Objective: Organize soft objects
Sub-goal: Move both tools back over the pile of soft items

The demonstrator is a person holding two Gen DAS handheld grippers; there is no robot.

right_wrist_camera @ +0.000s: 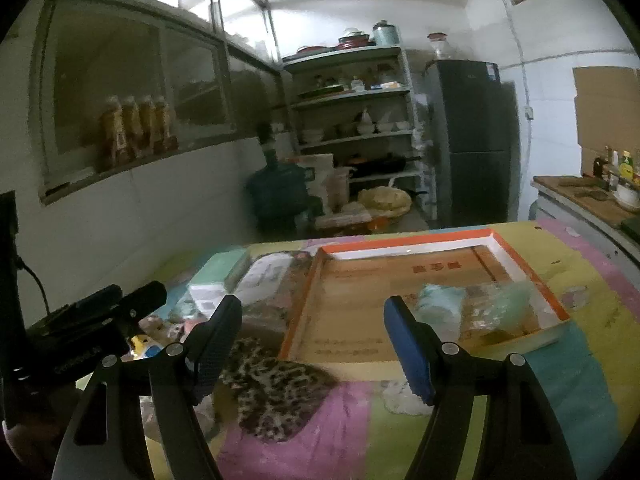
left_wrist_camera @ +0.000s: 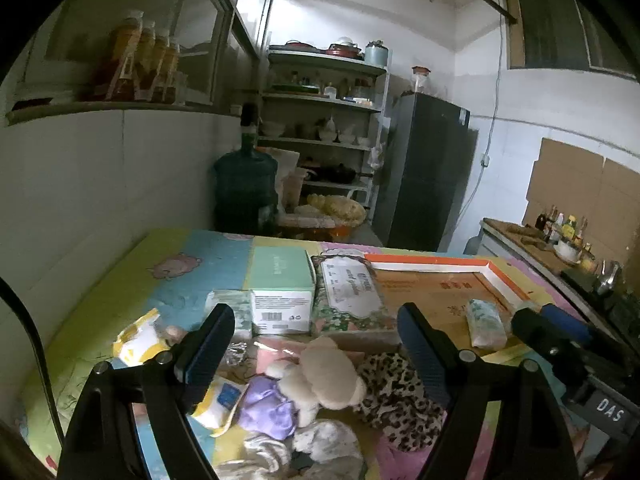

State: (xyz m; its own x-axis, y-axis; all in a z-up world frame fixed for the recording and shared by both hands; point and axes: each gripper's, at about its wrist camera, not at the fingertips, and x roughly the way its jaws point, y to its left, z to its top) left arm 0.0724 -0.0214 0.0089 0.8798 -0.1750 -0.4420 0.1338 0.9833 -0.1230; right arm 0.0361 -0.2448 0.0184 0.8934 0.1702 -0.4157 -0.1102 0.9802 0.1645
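Gripper (left_wrist_camera: 316, 344) wide — over perhaps-quilted table (left_wrist_camera: 120, 280)

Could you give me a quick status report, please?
Both grippers, left and right, open, empty. Plush bear and leopard cloth outside tray. Path clear.

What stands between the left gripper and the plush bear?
Nothing visible does. The left gripper is open, and the plush bear lies on top of the pile just beyond its fingers, beside the purple cloth and leopard-print cloth.
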